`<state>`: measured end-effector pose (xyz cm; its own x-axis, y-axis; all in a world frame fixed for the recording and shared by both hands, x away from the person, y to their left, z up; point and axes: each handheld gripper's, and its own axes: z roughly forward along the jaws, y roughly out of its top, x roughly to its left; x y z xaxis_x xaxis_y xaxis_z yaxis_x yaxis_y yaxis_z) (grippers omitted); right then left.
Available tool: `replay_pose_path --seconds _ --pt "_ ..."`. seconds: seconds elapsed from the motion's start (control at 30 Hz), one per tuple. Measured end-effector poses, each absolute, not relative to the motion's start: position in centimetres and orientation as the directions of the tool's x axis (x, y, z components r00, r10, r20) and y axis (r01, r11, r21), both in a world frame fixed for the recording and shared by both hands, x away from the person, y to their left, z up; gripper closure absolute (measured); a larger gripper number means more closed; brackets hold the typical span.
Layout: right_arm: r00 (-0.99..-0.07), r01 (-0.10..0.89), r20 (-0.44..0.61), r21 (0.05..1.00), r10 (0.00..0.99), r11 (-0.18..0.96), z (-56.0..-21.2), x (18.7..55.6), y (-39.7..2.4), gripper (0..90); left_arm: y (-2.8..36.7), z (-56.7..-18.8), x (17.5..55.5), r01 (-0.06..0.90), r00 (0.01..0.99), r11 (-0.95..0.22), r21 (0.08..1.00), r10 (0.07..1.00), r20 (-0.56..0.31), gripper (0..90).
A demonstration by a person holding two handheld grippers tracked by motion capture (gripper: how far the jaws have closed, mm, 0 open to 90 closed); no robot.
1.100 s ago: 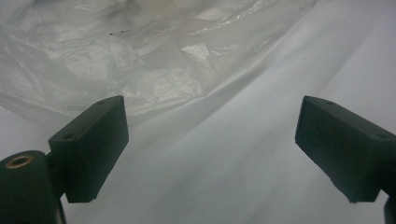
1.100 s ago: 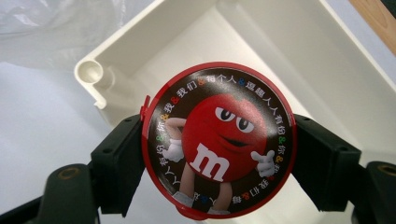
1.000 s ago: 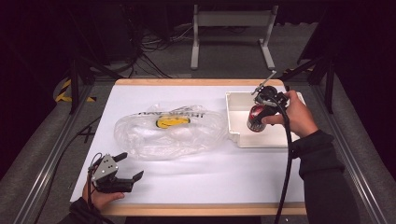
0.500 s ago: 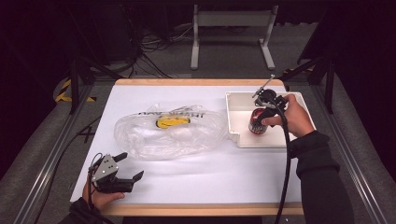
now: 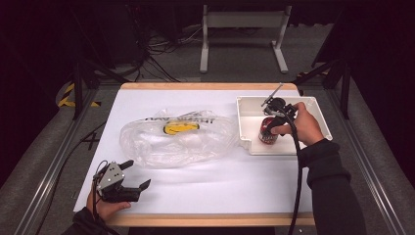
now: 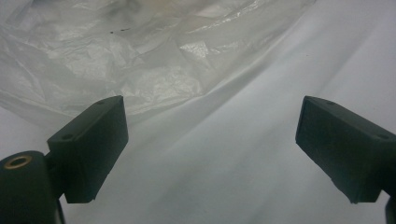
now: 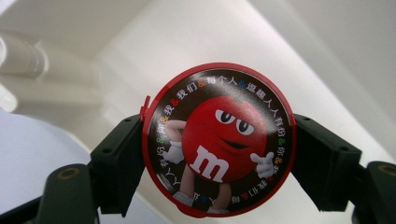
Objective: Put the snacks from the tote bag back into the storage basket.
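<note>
A round red candy tub [image 5: 267,131] stands in the white tray [image 5: 249,132] at the right of the table. Its lid [image 7: 218,140] shows a red cartoon candy figure. My right gripper [image 7: 217,156] points down over the tub, and both jaws press on the lid's sides. A crumpled clear plastic bag [image 5: 176,137] with a yellow smiley print lies in the middle of the table. My left gripper [image 5: 131,176] rests near the table's front left corner, open, with bare white tabletop between its jaws. The bag [image 6: 116,51] lies just beyond them.
The table has a white top [image 5: 220,181] with a wooden edge. Metal rails run along both sides. Cables and a white metal stand [image 5: 242,34] sit on the floor behind the table. The right gripper's cable trails down along the person's dark sleeve [image 5: 333,196].
The right gripper has come down with the tub, from above the tray's near left part to lower inside the tray. The left gripper has stayed put.
</note>
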<state>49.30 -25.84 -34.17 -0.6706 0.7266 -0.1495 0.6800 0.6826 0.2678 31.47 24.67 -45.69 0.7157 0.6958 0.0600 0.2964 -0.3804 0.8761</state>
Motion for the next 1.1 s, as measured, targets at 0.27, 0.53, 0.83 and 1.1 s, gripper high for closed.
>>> replay_pose_path --seconds 0.27,0.53,0.83,1.1 --pt "-0.666 0.688 -0.141 0.263 0.732 0.677 -34.6 49.6 -25.8 24.6 24.6 -45.7 31.4 0.299 0.717 -0.381 0.875 0.695 0.058 10.2" --pt "-0.664 0.697 -0.128 0.252 0.737 0.671 -35.8 50.0 -25.8 24.4 24.7 -45.7 31.5 0.297 0.715 -0.378 0.877 0.697 0.058 10.1" --pt "-0.655 0.702 -0.120 0.268 0.746 0.660 -36.0 50.0 -26.0 23.7 24.7 -45.7 31.5 0.297 0.713 -0.380 0.876 0.698 0.061 10.1" --pt "-0.664 0.694 -0.138 0.253 0.735 0.674 -36.4 50.1 -25.8 23.0 24.7 -45.7 31.5 0.298 0.714 -0.380 0.876 0.698 0.060 10.1"
